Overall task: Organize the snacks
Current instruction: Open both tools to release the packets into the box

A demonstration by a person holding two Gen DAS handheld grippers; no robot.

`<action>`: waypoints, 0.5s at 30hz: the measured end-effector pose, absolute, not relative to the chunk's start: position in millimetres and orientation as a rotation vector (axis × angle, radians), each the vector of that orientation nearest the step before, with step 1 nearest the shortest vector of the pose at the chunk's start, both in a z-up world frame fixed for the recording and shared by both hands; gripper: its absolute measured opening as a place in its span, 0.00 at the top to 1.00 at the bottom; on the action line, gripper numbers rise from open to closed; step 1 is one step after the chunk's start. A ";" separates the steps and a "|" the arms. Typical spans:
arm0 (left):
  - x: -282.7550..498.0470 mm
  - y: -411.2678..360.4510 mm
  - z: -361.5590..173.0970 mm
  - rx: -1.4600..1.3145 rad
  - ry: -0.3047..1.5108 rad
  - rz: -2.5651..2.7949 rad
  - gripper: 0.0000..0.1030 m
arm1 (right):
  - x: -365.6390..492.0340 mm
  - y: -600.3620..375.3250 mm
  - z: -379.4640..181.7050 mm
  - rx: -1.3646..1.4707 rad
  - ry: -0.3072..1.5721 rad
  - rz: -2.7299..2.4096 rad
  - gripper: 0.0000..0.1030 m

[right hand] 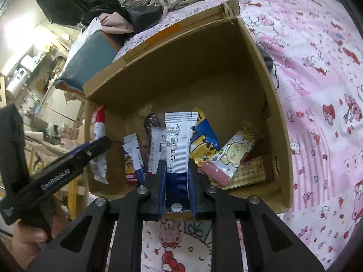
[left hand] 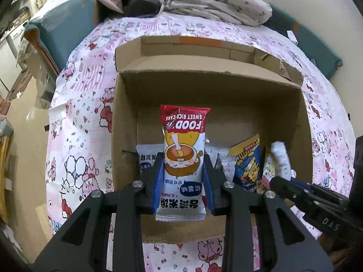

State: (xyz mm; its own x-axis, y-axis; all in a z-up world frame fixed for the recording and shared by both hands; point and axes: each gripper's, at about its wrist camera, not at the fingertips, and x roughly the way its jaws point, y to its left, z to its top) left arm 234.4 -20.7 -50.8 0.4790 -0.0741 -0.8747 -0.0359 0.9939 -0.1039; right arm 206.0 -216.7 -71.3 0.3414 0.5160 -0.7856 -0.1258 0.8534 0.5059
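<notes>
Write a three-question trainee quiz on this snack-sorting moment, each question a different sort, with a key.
1. True or false: the left gripper holds nothing.
2. The right gripper is shut on: A) a blue and white packet B) a pink wafer pack C) nothing.
3. Fill in: both grippers hang over an open ____.

Key
1. False; it grips the rice cake packet.
2. A
3. Cardboard box, with several snack packets already inside.

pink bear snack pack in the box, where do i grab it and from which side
Grip the pink bear snack pack across its narrow width at the raised upper end, coming from above. It leans tilted against the blue tiger pack, so that end is freest; its lower end is wedged among other packs.
</notes>
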 end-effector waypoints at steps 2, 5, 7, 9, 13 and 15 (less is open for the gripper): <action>234.2 -22.2 -50.0 -0.113 1.072 -0.034 0.73 | 205.8 -217.7 -70.3 0.409 1.150 0.440 0.80; 231.8 -24.7 -47.7 -0.096 1.067 -0.036 0.64 | 205.6 -219.4 -66.8 0.415 1.131 0.450 0.80; 228.8 -26.4 -42.2 -0.049 1.040 -0.012 0.29 | 205.2 -219.9 -63.9 0.419 1.122 0.458 0.78; 224.6 -25.8 -35.8 -0.040 1.003 -0.001 0.14 | 205.3 -220.6 -60.1 0.415 1.114 0.458 0.68; 214.4 -24.5 -17.8 -0.046 0.936 -0.016 0.14 | 201.6 -226.7 -43.4 0.413 1.036 0.446 0.15; 207.7 -23.9 -8.2 -0.047 0.906 -0.027 0.14 | 196.0 -228.2 -30.0 0.387 0.977 0.441 0.15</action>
State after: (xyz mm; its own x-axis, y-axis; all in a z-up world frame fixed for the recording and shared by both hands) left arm 207.7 -23.9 -8.2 0.6165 -0.0433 -0.7862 0.0038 0.9986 -0.0520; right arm 196.0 -228.2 -30.0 0.4852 0.5214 -0.7020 -0.1825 0.8455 0.5018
